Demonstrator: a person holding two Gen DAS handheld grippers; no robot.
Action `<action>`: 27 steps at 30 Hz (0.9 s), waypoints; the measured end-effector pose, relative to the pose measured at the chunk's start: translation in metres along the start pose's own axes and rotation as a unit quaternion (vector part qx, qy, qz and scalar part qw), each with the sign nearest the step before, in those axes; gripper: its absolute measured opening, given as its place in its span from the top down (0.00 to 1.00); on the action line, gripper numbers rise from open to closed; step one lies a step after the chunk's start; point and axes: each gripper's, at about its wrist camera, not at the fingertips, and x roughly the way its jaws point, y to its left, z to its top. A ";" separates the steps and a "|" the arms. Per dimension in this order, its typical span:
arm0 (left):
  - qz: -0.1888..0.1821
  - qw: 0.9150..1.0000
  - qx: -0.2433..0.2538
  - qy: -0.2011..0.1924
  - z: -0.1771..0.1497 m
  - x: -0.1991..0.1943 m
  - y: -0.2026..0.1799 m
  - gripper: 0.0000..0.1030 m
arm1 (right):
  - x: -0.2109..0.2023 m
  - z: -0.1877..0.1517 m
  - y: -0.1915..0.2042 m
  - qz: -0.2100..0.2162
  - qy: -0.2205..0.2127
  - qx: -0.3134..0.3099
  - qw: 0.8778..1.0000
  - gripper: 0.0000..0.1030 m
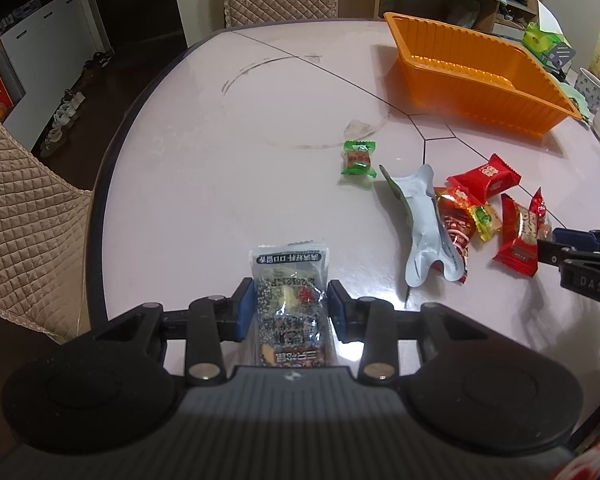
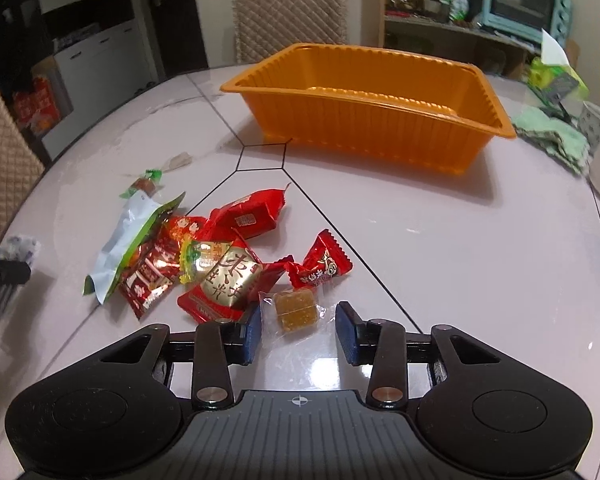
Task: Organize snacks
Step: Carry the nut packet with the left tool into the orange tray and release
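A: What was the biggest thing there?
B: The pale worktop (image 2: 460,248), with an orange tray (image 2: 364,128) standing empty near its far side.

A: And the snacks?
B: A loose heap lay nearer: a silver pouch (image 1: 424,220) against red wrappers (image 2: 252,212), with a green candy (image 1: 358,158) just apart from them.

A: The left hand-held gripper?
B: The left hand-held gripper (image 1: 290,310) was clamped on a clear, speckled snack packet (image 1: 288,280), its blue pads pressing both sides, away from the heap and well apart from the tray.

A: The right one?
B: The right hand-held gripper (image 2: 298,330) was low over the worktop at the heap's near edge. A small clear-wrapped amber sweet (image 2: 294,310) lay between its pads; the wrapper seemed to brush the left pad, the right pad stood clear, so nothing was gripped.
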 end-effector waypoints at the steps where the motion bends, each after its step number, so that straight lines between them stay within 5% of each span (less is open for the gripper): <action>1: 0.000 1.000 0.000 -0.001 0.000 -0.001 -0.001 0.66 | 0.000 -0.001 0.000 -0.001 -0.001 -0.006 1.000 0.63; 7: 0.002 1.000 0.008 -0.007 0.001 -0.012 -0.013 0.66 | -0.006 -0.002 -0.001 0.010 -0.007 -0.024 1.000 0.76; 8: 0.002 1.000 0.010 -0.009 0.002 -0.014 -0.015 0.66 | -0.008 -0.002 -0.003 0.016 -0.011 -0.024 1.000 0.87; 27: -0.048 0.995 0.071 -0.044 0.040 -0.041 -0.078 0.66 | -0.068 0.012 -0.037 0.045 -0.061 0.026 0.997 0.88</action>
